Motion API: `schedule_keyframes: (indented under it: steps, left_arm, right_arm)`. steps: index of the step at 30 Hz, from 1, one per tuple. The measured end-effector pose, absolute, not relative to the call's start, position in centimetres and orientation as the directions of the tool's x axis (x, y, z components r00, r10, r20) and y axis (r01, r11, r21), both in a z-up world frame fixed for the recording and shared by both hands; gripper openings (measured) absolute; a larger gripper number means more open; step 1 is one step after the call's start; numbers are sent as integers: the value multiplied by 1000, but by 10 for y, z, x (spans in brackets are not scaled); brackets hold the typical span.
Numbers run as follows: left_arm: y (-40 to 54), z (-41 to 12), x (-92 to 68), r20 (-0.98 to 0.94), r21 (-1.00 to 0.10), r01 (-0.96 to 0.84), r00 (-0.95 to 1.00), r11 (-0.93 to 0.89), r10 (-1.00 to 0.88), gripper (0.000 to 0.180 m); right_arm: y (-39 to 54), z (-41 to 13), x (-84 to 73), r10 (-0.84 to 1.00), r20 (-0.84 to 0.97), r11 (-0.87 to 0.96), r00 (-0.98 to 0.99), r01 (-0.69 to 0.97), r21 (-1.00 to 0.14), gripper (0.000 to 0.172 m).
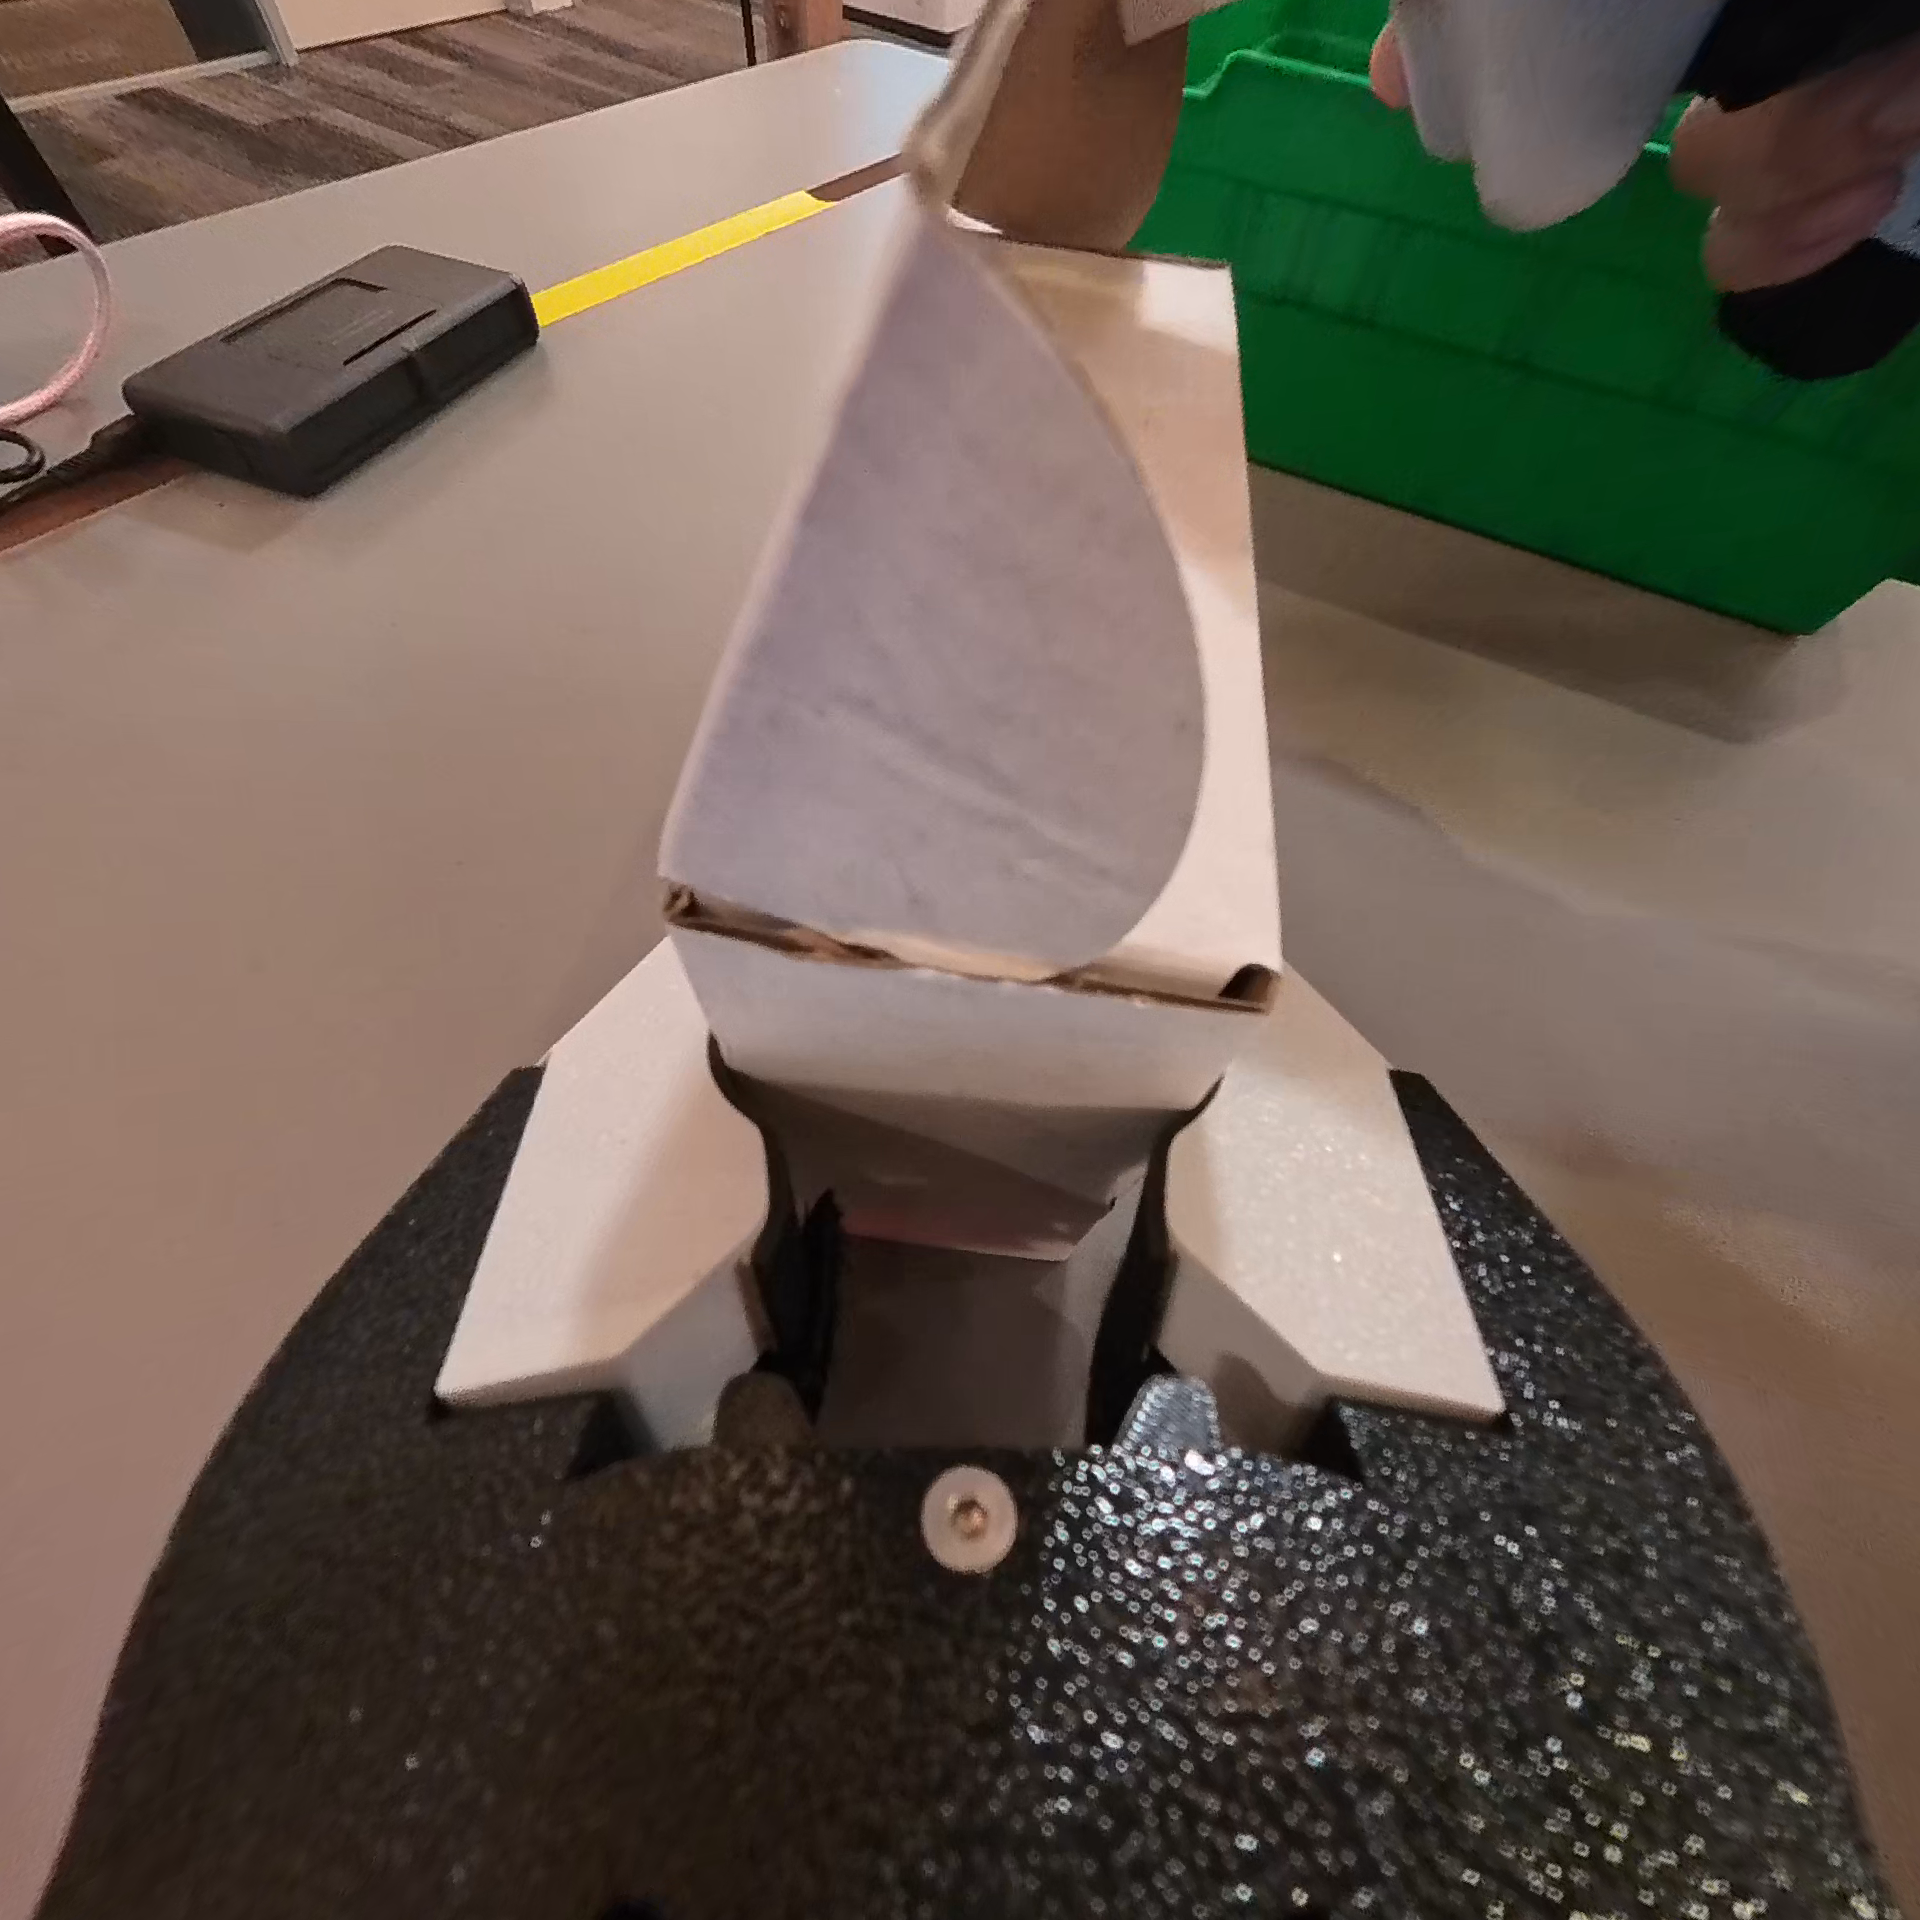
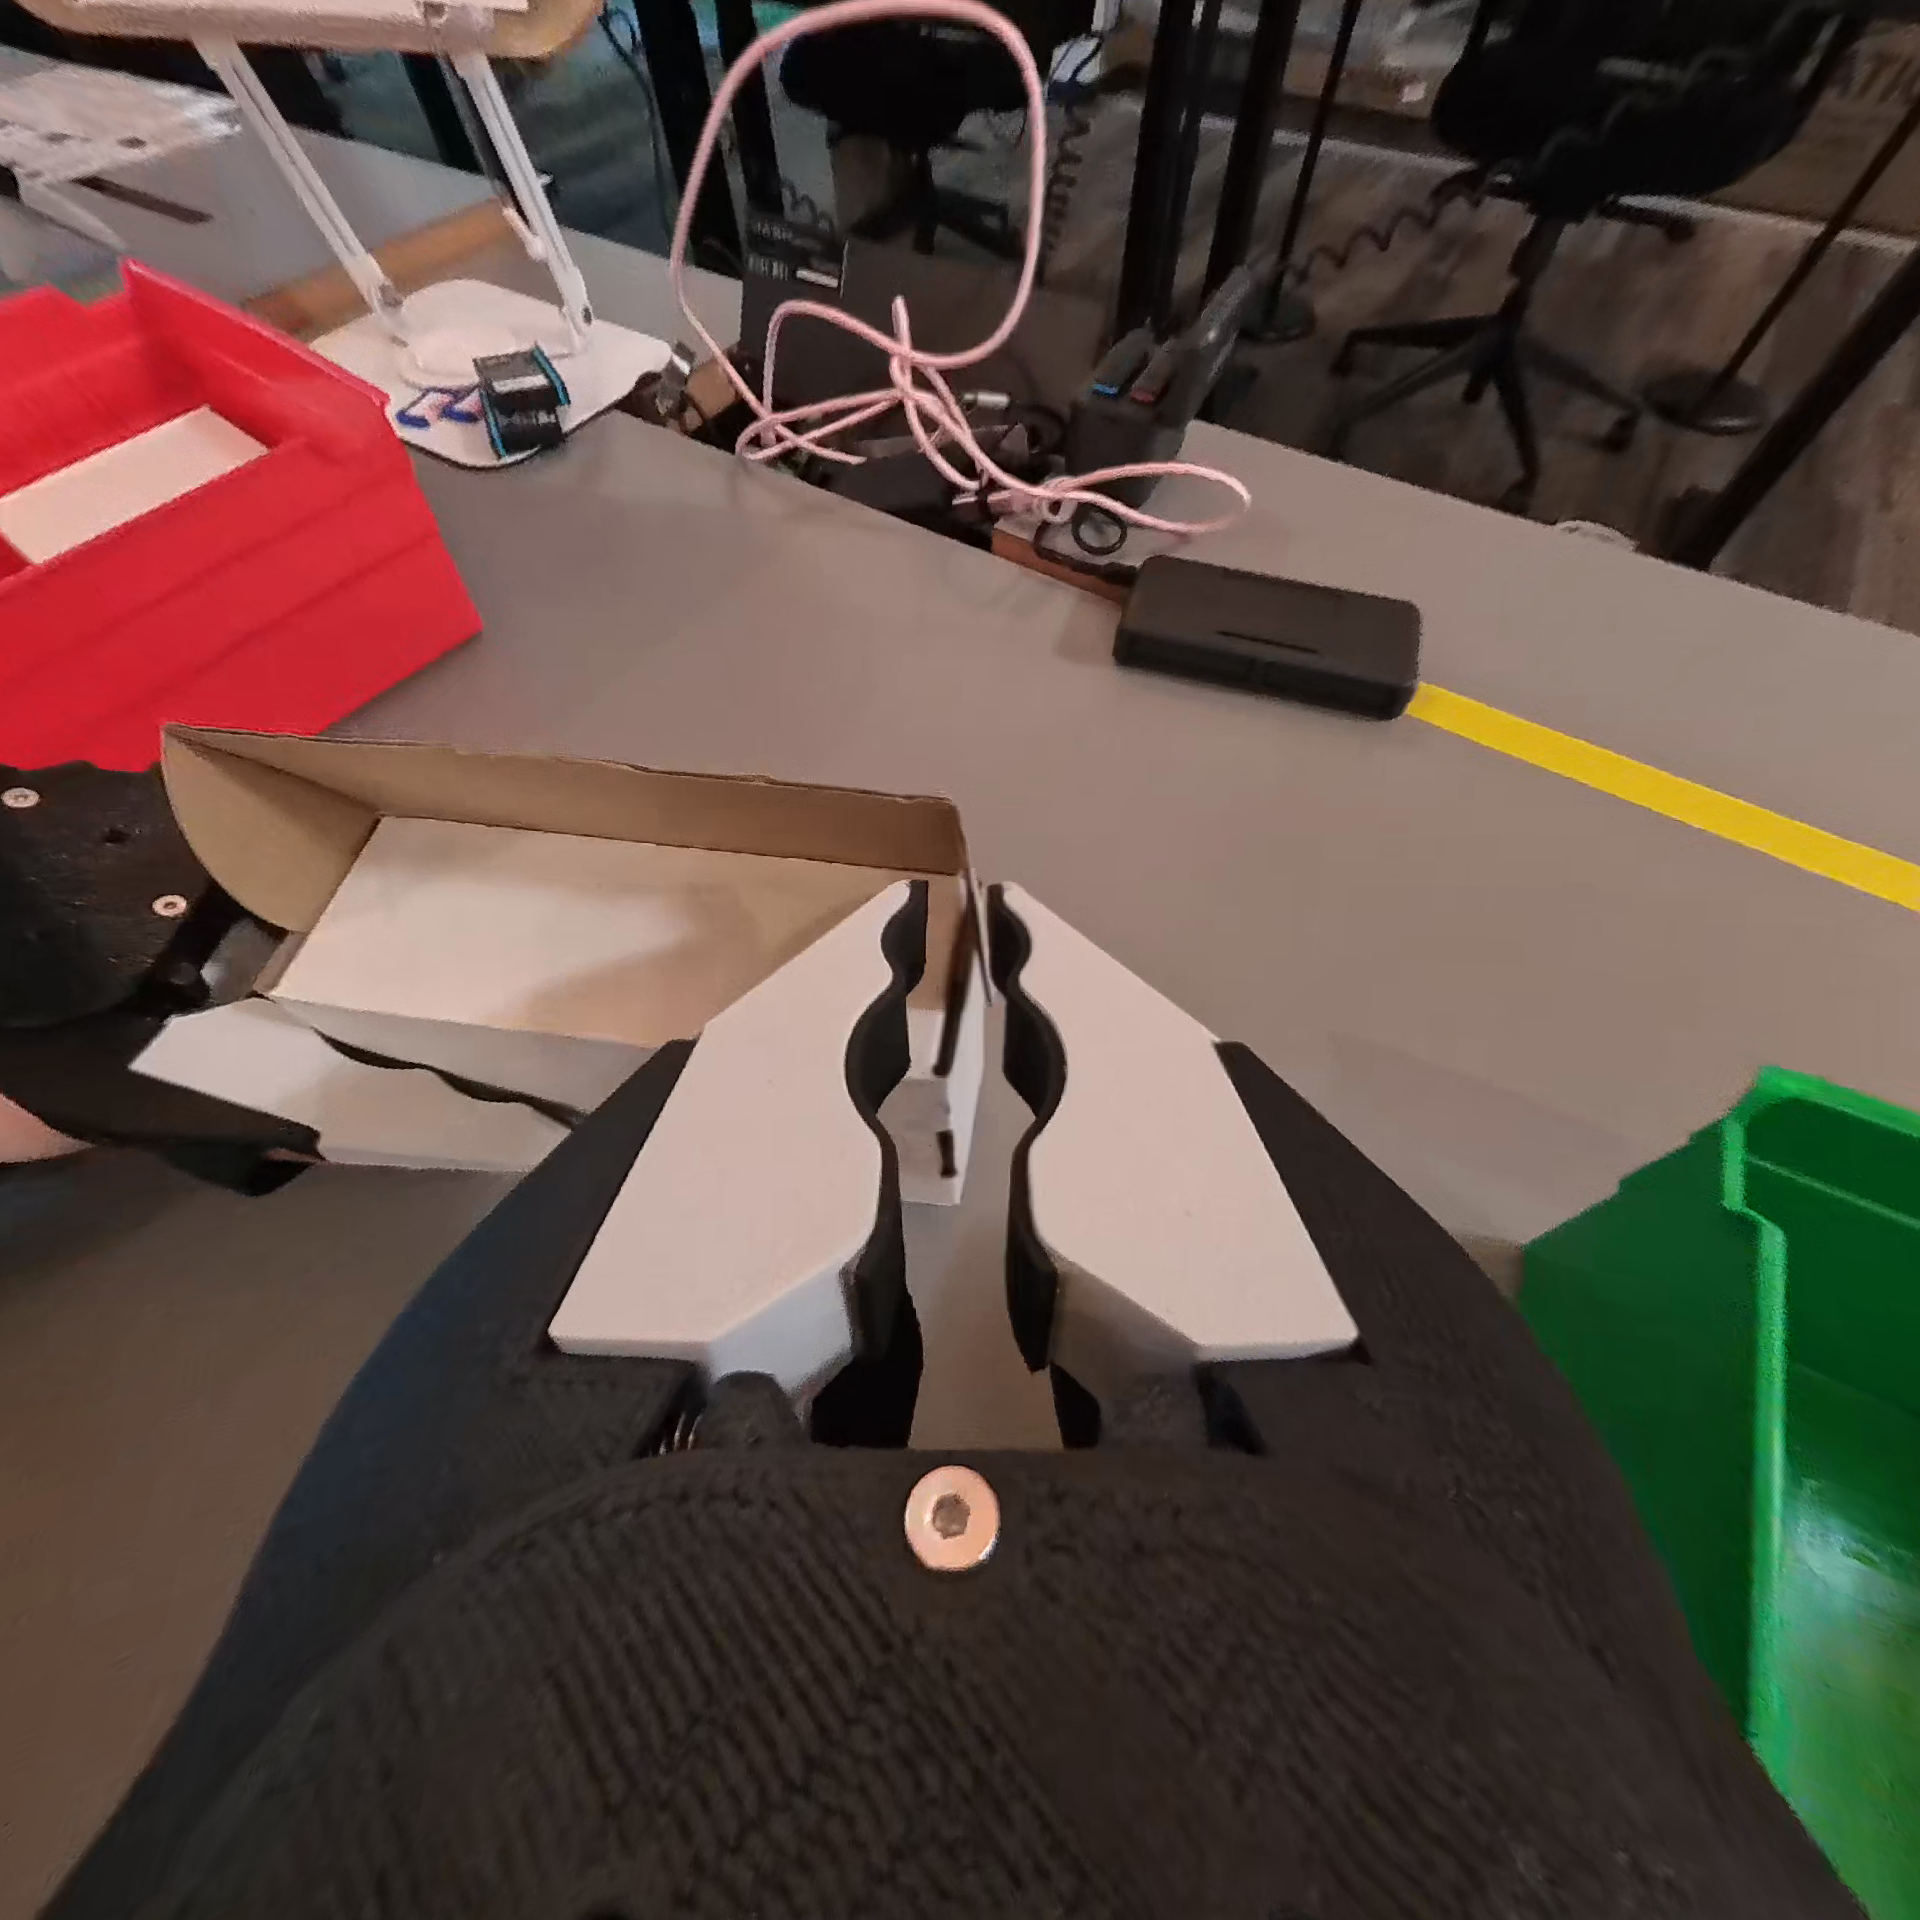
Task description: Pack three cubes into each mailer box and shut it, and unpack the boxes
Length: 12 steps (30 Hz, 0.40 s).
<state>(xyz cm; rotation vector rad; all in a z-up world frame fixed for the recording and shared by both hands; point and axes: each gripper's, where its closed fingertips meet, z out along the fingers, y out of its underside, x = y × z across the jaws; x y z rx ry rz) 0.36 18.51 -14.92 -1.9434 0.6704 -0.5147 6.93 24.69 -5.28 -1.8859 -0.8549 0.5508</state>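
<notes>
Left hand-held gripper (image 1: pixel 971 1049) spread wide, clamped on the near end of the one white mailer box (image 1: pixel 1039 997), which sits mid-worktop (image 1: pixel 364 831). Right hand-held gripper (image 2: pixel 951 914) nearly closed around the far-end side flap (image 2: pixel 975 935); pad contact unclear. Risk: flap slips or creases, lid (image 2: pixel 582 821) springs open, box skids. Count: one box here, another white one in red bin (image 2: pixel 260 582), zero cubes visible, one green bin (image 2: pixel 1787 1351)

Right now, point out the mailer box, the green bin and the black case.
mailer box (image 2: pixel 582 935): right wrist view, white top panel.
green bin (image 1: pixel 1507 395): left wrist view, front wall.
black case (image 2: pixel 1268 634): right wrist view, top face.
</notes>
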Motion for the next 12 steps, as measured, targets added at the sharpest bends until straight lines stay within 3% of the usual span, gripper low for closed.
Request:
schedule_keyframes:
  steps: [3,12]
  left_arm:
    - [185,-149,3,65,-897,-237,763,-372,-643,75]
    - [185,-150,3,52,-892,-249,773,-378,-632,75]
  right_arm:
    - [249,-53,69,742,17,-308,670,364,-879,0]
    - [251,-52,66,720,-96,-445,687,351,-824,0]
